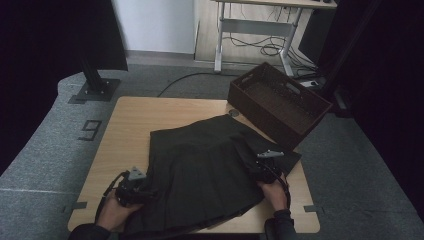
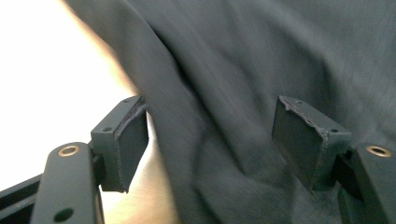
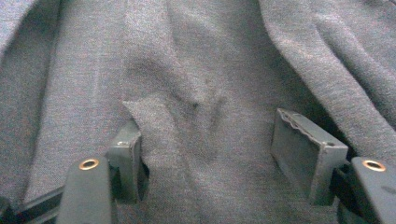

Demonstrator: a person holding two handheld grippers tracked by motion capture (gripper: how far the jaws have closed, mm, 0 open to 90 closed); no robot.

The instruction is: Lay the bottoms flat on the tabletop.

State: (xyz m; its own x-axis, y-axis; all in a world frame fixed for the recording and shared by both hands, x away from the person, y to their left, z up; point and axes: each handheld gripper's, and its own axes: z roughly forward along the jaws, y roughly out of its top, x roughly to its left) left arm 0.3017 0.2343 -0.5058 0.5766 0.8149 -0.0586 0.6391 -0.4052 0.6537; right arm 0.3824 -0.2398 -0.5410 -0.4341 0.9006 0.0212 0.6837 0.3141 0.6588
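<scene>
Skirt [image 1: 200, 165], dark pleated, no label; floor mark [image 1: 90, 130] reads "9".

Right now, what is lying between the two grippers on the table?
In the high view, the dark skirt spreads across the whole stretch between the left gripper and the right gripper.

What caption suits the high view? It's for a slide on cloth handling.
Two hand-held grippers, left gripper and right gripper, work opposite edges of a dark skirt on a wooden table beside a basket.
</scene>
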